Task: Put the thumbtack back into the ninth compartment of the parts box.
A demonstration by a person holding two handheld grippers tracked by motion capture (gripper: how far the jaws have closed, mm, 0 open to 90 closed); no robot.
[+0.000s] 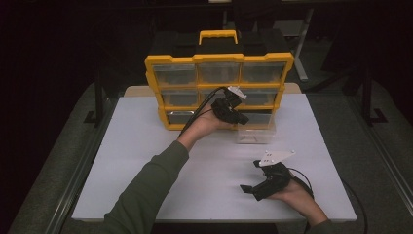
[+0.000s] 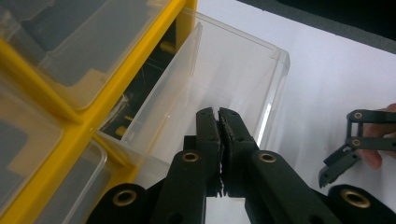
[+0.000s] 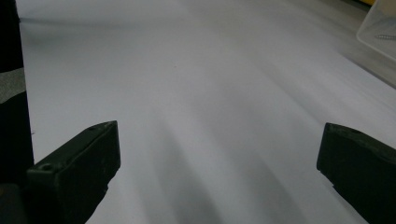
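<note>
Evidently the left gripper has its jaws pressed together with nothing visibly between them, poised over the clear drawer pulled out beneath them from the yellow organizer. Off to the side, the right gripper rests wide open above the white table. Pulled further, the drawer could slip free and tip.

Clear glossy plastic drawer; yellow plastic organizer; matt white tabletop.

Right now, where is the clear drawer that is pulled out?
In the high view the clear drawer sticks out from the bottom row of the yellow organizer, right of centre, beside the left hand-held gripper.
</note>
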